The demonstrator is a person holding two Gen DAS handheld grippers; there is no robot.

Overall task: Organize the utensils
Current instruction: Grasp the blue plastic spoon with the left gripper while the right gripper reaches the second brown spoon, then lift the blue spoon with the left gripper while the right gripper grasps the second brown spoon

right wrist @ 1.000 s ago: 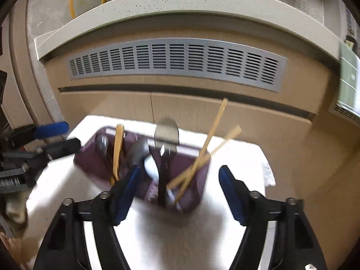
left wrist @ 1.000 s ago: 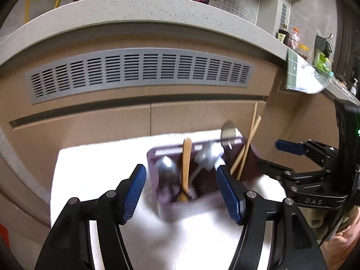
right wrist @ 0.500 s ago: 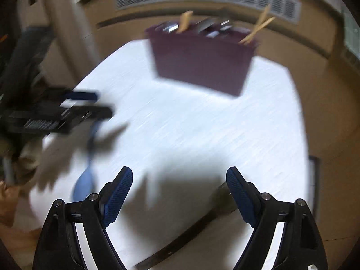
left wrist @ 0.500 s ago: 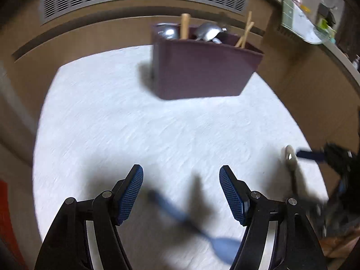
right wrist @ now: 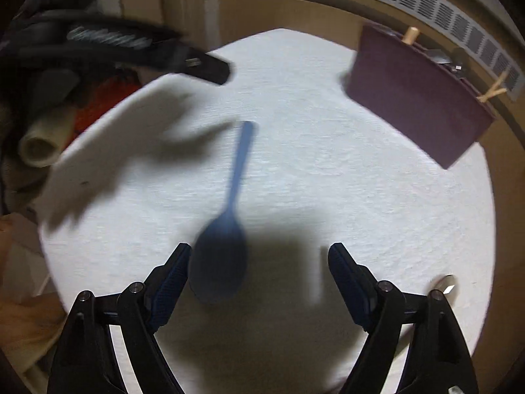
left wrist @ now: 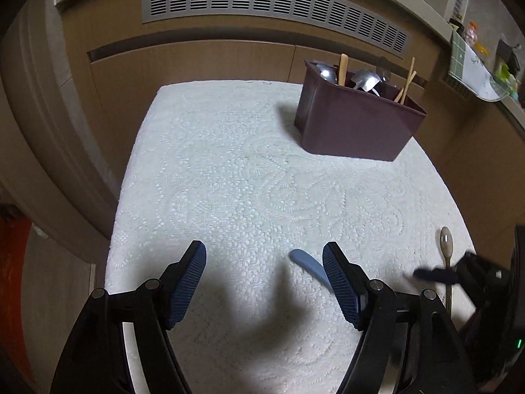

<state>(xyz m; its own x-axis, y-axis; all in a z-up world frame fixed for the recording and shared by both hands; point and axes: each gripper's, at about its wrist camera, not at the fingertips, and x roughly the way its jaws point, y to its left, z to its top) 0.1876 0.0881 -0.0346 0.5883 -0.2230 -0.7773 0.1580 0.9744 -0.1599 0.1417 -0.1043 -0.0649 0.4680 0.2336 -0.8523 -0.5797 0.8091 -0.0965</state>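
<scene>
A dark purple utensil holder (left wrist: 357, 121) stands at the far right of the white cloth, holding metal spoons, a wooden handle and chopsticks; it also shows in the right wrist view (right wrist: 416, 98). A blue spoon (right wrist: 229, 210) lies on the cloth, its bowl near my right gripper's left finger; its handle tip (left wrist: 306, 261) shows beside my left gripper's right finger. A pale spoon (left wrist: 446, 246) lies at the right edge. My left gripper (left wrist: 264, 285) is open and empty above the cloth. My right gripper (right wrist: 259, 282) is open and empty.
The white textured cloth (left wrist: 229, 170) covers a small table in front of brown cabinet fronts with a grey vent grille (left wrist: 272, 3). The left gripper (right wrist: 210, 69) shows in the right wrist view at upper left. A metal handle end (right wrist: 444, 285) lies near the right edge.
Both grippers have pulled back from the holder and dropped low over the cloth. The blue spoon and pale spoon have come into view. Both stay open.
</scene>
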